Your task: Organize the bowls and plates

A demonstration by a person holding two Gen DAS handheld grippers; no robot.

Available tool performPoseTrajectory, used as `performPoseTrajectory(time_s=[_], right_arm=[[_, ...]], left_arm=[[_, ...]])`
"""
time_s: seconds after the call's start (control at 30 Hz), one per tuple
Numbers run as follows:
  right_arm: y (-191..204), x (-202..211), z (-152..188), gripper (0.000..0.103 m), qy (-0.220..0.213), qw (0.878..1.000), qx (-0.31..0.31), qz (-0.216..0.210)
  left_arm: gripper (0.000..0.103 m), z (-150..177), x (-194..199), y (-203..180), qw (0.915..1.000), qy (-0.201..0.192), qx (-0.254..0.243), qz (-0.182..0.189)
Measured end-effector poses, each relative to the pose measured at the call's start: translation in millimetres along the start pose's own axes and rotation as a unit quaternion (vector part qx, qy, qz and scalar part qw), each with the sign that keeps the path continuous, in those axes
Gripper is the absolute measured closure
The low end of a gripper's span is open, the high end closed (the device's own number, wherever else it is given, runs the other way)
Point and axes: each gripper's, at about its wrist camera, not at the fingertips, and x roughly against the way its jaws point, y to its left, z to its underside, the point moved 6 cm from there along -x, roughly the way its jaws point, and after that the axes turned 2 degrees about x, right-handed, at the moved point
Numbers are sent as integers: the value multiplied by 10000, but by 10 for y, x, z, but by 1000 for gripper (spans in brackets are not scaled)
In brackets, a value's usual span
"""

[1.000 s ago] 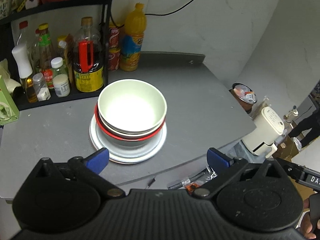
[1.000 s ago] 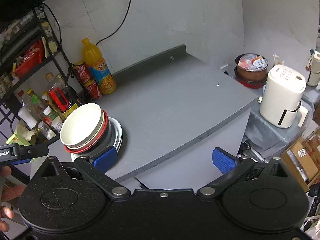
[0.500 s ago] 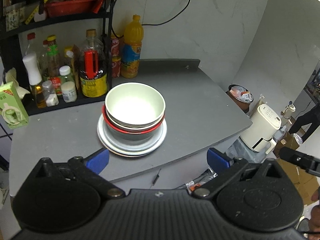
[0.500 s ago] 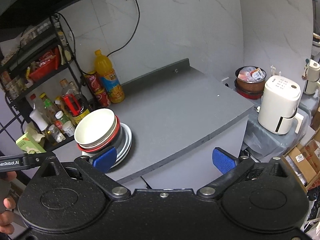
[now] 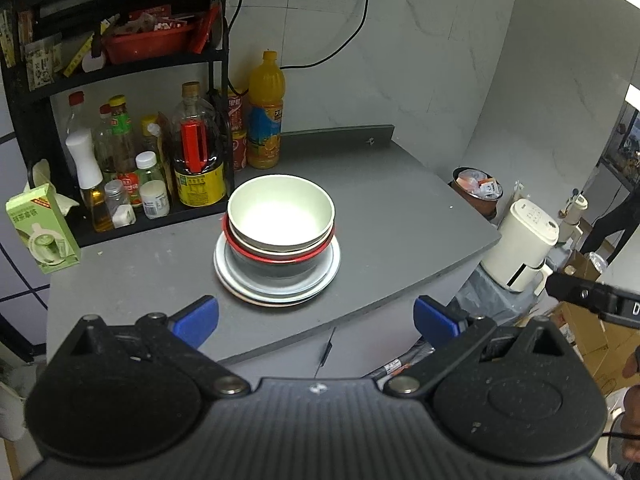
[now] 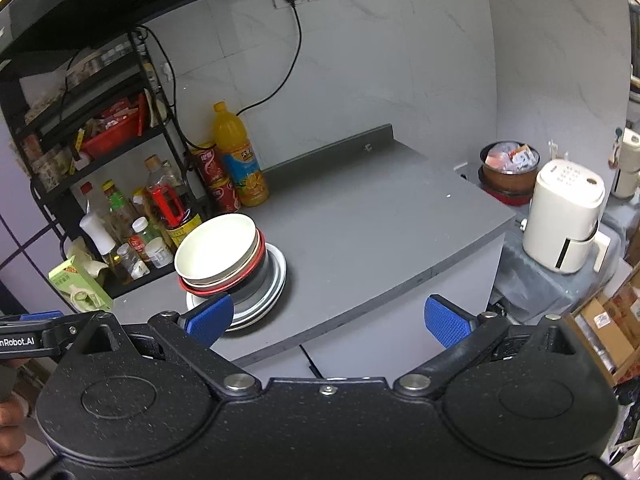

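A stack stands on the grey counter (image 5: pixel 400 216): a pale green bowl (image 5: pixel 280 212) on top, a red-rimmed bowl (image 5: pixel 276 254) under it, and white plates (image 5: pixel 320 280) at the bottom. The stack also shows in the right wrist view, with the top bowl (image 6: pixel 216 248) and plates (image 6: pixel 276 280). My left gripper (image 5: pixel 316 320) is open and empty, held back from the counter's front edge, facing the stack. My right gripper (image 6: pixel 328 316) is open and empty, off the counter's front edge, to the right of the stack.
A black rack (image 5: pixel 216 92) with sauce bottles stands at the counter's back left, with an orange juice bottle (image 5: pixel 264 120) and red cans beside it. A green carton (image 5: pixel 40 232) stands at the left. A white appliance (image 6: pixel 564 220) and a bin (image 6: pixel 508 168) stand beyond the right edge.
Both grippers have pulled back and up from the stack, so it looks smaller and farther. The stack has not moved. Both stay open.
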Motion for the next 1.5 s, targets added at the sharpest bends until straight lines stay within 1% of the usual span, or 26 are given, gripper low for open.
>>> performPoseTrajectory(time_s=[0.17,0.23,0.37,0.57,0.93,1.5], right_arm=[[78,20,36,0,-18,9999,107,-12],[97,13,70,0,-3,9999,139,-8],[140,-16,146,0,95,9998,198,-31],[163,-12,169,0,183,9996,132,-188],[177,-43,164,0,198,9996,177,-77],[200,-43,174,0,228,9994,260,-20]], left_arm=[[0,86,-3,59,9999,54,88,-108],[0,128,-21,75,9999,102,84,-68],[0,168,-26,116,9998,142,120,-108],[0,222,-98,115,9997,206,79,-58],[0,195,-167,108,9997,234,-6,-30],[0,180,-142,188,9995,294,73,-29]])
